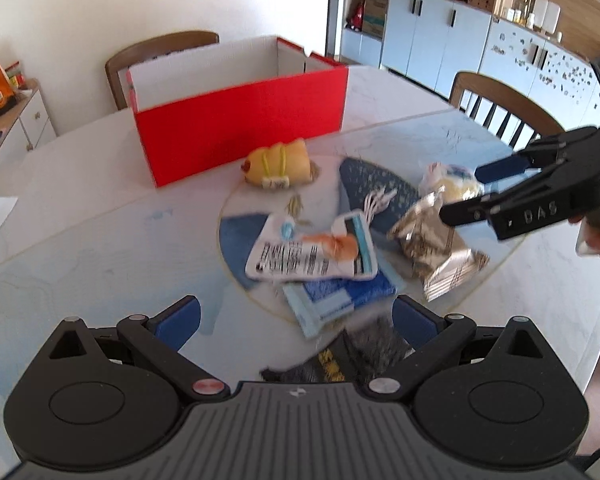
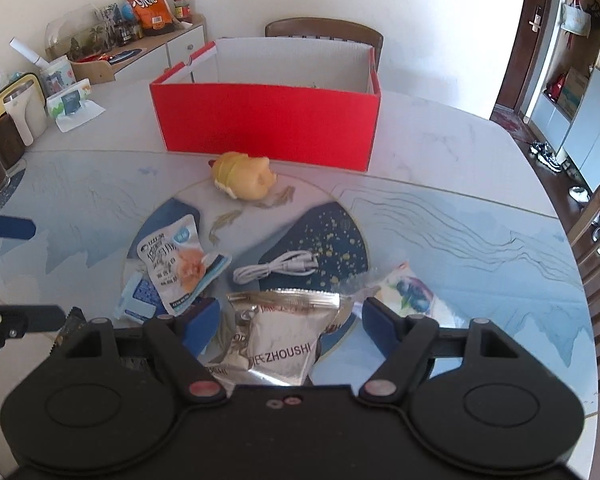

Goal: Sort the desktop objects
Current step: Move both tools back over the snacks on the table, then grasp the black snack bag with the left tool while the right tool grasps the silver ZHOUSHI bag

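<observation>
So the left gripper [image 1: 296, 322] has its blue pads spread wide, holding nothing, hovering over a dark crinkly packet [image 1: 340, 356] at 6 o'clock. Over on the right, the right gripper [image 2: 288, 322] is spread wide too, a shiny silver foil pouch [image 2: 280, 340] lying between the fingers; can't tell if they're touching it. Around 10 o'clock from that sits a glossy white snack pouch [image 2: 172, 264], a coiled white cable [image 2: 276, 270] at 12, a squishy yellow toy [image 2: 242, 176] beyond, right before the red cardboard box [image 2: 268, 124]. Marble-look table [image 2: 460, 208], wooden chairs, blue cabinets.
</observation>
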